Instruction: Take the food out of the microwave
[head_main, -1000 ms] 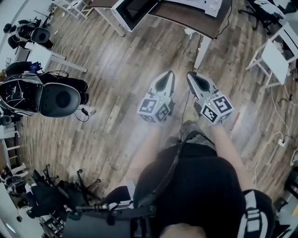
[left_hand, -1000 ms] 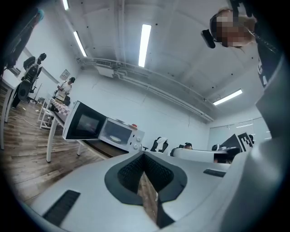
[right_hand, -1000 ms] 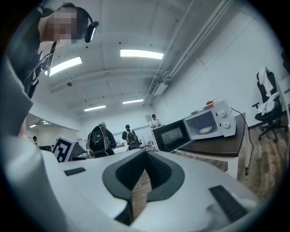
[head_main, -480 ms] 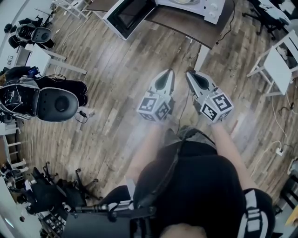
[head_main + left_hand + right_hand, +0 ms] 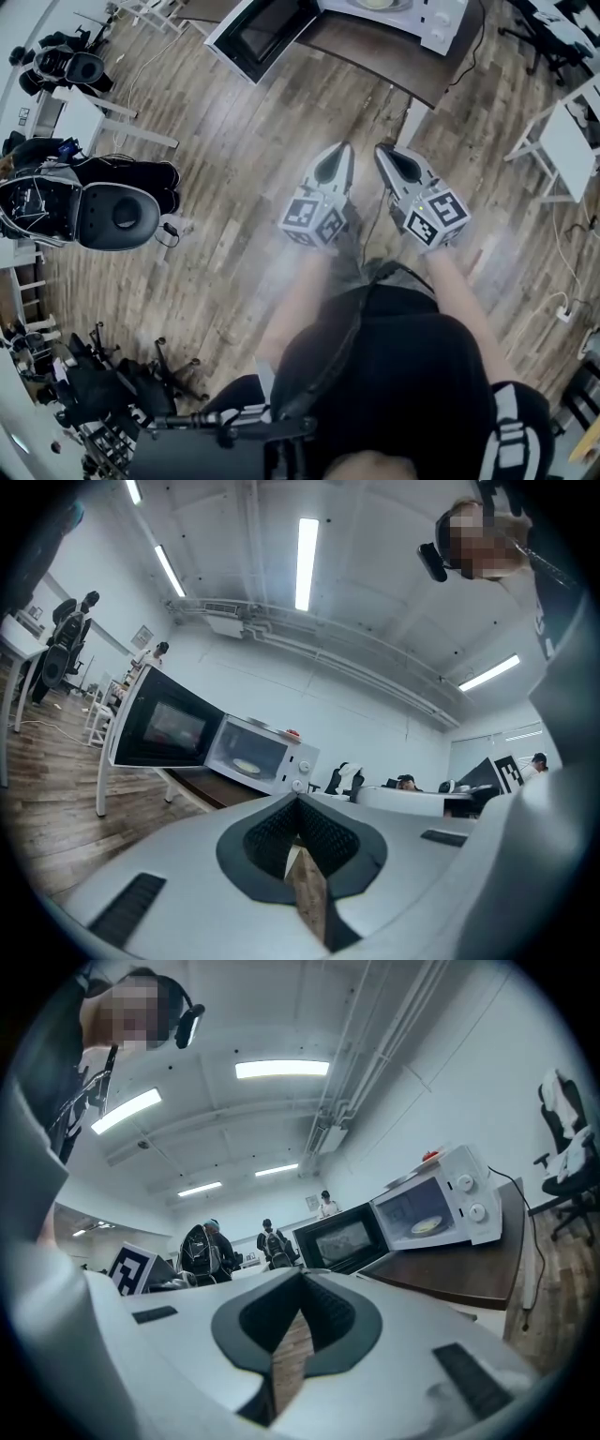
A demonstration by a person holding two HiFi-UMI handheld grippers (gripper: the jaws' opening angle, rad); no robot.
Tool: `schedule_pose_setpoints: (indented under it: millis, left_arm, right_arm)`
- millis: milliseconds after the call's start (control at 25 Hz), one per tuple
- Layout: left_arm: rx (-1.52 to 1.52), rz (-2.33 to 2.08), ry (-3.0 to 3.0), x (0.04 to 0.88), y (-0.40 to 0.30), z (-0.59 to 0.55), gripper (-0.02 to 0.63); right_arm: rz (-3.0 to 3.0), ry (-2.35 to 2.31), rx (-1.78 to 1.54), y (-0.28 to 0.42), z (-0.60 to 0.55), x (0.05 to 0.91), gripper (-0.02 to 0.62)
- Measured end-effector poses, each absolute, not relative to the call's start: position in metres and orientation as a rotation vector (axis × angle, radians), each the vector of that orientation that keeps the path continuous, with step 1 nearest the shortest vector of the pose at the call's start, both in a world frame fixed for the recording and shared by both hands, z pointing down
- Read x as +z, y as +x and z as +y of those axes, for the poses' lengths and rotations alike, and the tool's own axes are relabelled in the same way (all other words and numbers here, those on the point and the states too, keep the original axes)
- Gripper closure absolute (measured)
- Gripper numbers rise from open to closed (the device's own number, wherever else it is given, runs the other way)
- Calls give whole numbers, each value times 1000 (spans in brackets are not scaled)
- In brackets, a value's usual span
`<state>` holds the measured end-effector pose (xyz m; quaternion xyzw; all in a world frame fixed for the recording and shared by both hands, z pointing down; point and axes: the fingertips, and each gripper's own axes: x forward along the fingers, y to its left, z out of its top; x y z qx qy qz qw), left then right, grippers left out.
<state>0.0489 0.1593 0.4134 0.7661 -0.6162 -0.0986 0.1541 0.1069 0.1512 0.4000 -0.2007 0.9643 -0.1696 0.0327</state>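
The food is lying inside the white microwave, whose door is standing open, on a brown table. The left gripper and the right gripper are pointing toward it from well apart, and both are keeping their jaws pressed together and are holding nothing.

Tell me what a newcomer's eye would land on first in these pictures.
First, the white microwave on the dark table at the top of the head view. Its door is swung wide open and a plate of food sits inside. Nearer the person, the left gripper and right gripper are held side by side over the wood floor, both shut and empty, pointing towards the microwave.
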Motion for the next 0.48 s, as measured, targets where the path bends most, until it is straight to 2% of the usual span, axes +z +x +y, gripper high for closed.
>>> schedule_pose_setpoints:
  millis: [480]
  left_arm:
    - [-256, -1599, 2307, 408, 13, 48, 603]
  right_arm:
    - [2929, -789, -529, 63, 56, 397, 592]
